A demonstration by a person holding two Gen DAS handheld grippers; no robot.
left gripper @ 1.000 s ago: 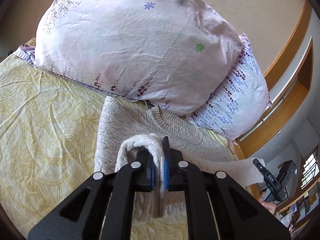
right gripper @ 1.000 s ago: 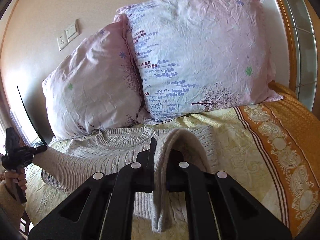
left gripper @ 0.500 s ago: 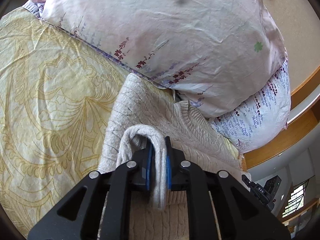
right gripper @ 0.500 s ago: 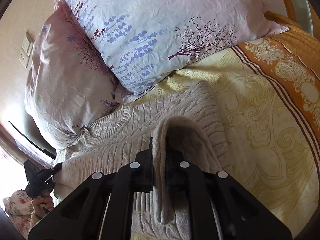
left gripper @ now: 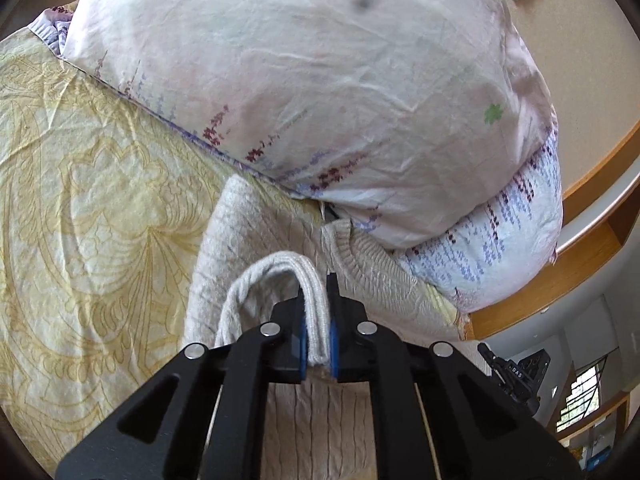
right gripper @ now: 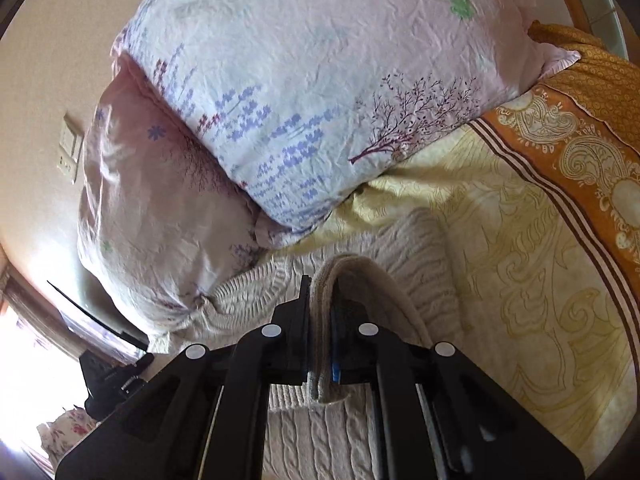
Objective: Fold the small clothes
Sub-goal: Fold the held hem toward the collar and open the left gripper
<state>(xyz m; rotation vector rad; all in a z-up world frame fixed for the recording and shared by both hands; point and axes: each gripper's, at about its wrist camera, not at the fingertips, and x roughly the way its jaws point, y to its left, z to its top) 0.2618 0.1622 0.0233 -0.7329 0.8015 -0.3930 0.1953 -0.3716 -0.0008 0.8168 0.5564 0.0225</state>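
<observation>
Left gripper (left gripper: 318, 334) and right gripper (right gripper: 320, 340) each pinch the sweater (left gripper: 256, 248) hem; lay it evenly forward, short of the pillows (left gripper: 320, 92) ahead.

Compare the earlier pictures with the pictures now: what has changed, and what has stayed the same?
Both grippers have carried the sweater's bottom edge forward and down toward its neckline, near the pillows, and both views have rolled. The left gripper and the right gripper stay shut on that edge; nothing was let go. Pillows and bedspread have not moved.
</observation>
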